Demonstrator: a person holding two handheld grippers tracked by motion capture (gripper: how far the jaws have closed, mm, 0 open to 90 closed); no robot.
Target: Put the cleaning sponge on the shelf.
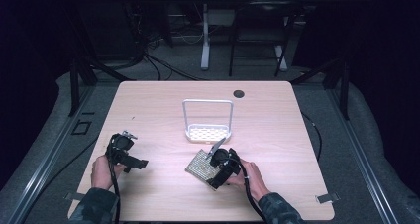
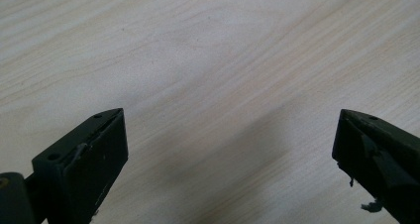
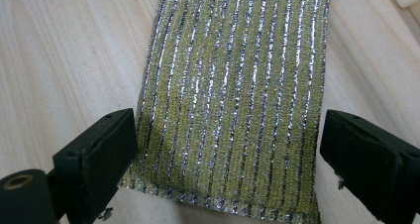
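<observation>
A: High view: scouring pad [image 1: 199, 165] seen flat on table [image 1: 148, 105], near white rack [image 1: 208, 120], under right gripper [image 1: 218, 154].
B: Left gripper [image 2: 230, 144] view: jaws spread over bare wood. Right gripper view: jaws held wide astride pad, nothing gripped.

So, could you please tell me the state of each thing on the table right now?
Left gripper: open, over bare table, holding nothing.
Right gripper: open, jaws either side of the scouring pad.
Scouring pad: flat on the table, not gripped.
White rack: upright, tray bare.
</observation>
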